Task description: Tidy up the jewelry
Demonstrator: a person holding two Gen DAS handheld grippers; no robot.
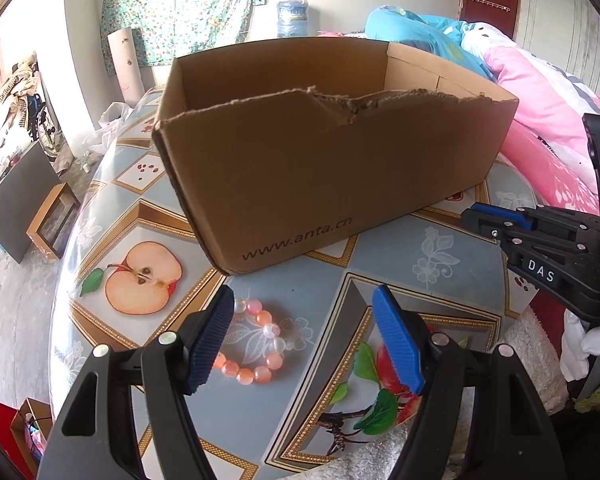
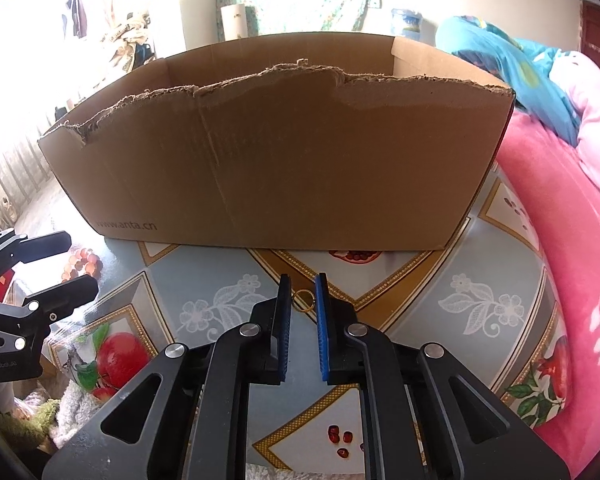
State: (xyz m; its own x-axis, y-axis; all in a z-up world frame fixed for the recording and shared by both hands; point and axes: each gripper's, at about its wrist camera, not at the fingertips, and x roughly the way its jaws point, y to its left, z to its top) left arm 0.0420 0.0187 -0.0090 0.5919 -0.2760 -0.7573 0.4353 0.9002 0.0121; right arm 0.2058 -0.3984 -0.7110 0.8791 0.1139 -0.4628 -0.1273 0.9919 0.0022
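A pink and peach bead bracelet (image 1: 256,344) lies on the fruit-print tablecloth (image 1: 420,256), just in front of the open cardboard box (image 1: 332,168). My left gripper (image 1: 304,300) hangs open over it, one blue pad on each side; the left finger hides part of the loop. In the right wrist view a small gold ring (image 2: 303,301) sits between the blue pads of my right gripper (image 2: 302,280), which is shut on it close to the tablecloth (image 2: 420,292), in front of the box (image 2: 280,168). That view also shows the left gripper (image 2: 80,262) by the bracelet (image 2: 87,261).
The right gripper (image 1: 472,218) comes in from the right edge of the left wrist view, with a white-gloved hand (image 1: 588,344) below it. A pink blanket (image 2: 560,240) lies right of the table. The box's near wall has a torn top edge. A white towel (image 1: 536,344) lies at the table's near side.
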